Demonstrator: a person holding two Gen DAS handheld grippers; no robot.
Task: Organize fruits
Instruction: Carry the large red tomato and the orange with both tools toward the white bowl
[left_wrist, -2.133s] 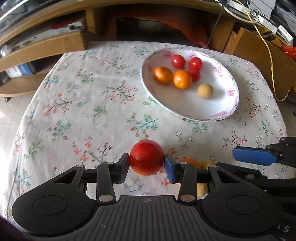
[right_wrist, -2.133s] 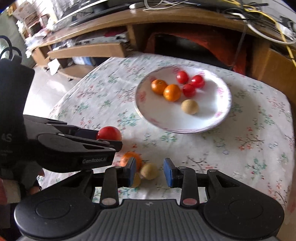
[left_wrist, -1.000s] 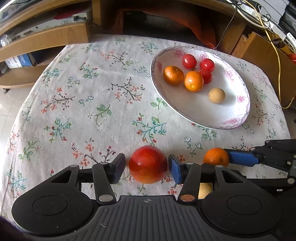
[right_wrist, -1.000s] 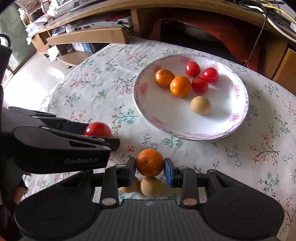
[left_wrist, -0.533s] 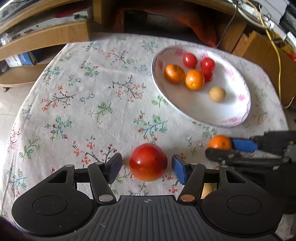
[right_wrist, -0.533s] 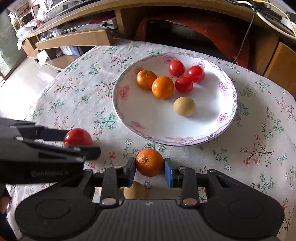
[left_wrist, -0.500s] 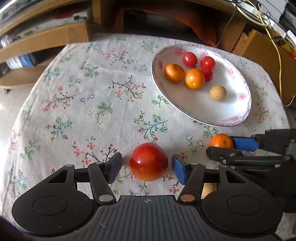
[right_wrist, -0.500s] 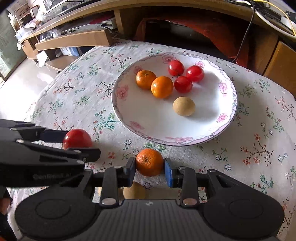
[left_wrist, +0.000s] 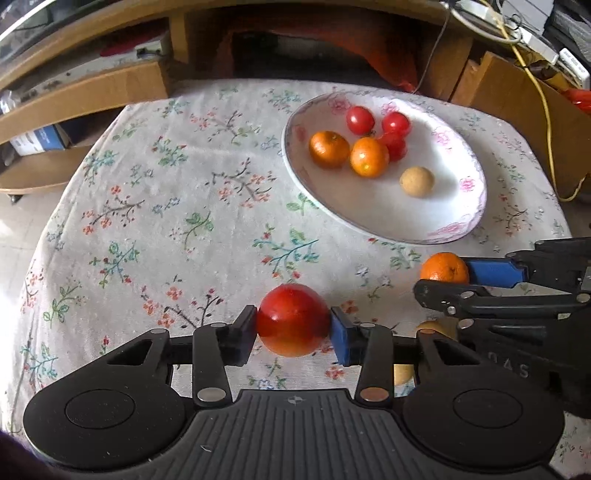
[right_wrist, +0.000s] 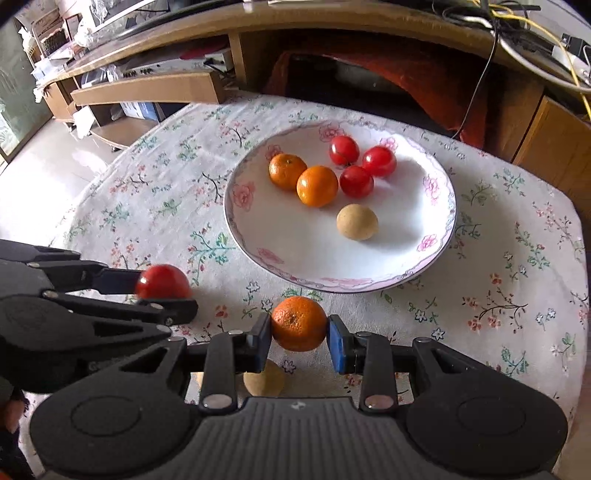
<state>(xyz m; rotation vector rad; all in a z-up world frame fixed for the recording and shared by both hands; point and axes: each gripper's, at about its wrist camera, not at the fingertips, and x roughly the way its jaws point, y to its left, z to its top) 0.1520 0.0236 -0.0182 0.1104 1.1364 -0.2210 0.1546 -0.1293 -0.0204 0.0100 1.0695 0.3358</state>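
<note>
1. The left gripper (left_wrist: 293, 325) has its jaws pinching a red tomato (left_wrist: 293, 319), held above the flowered cloth (left_wrist: 155, 206) at the near edge of the desk.
2. The right gripper (right_wrist: 299, 338) has its jaws pinching an orange (right_wrist: 299, 323), held just short of the near rim of the plate (right_wrist: 295, 251).
3. The plate, white with pink flowers on its rim, sits toward the far right of the desk. In it lie two oranges touching one another (right_wrist: 317, 185), three small red tomatoes (right_wrist: 356, 181) bunched just beyond them, and one round tan fruit (right_wrist: 357, 222) lying a little apart, nearer the middle.
4. Under the right gripper, on the cloth, another tan fruit (right_wrist: 264, 380) shows partly, with a sliver of a second beside it; the gripper body hides most of both.
5. In the left wrist view the two grippers hang side by side, near one another, both on the near side of the plate.
</note>
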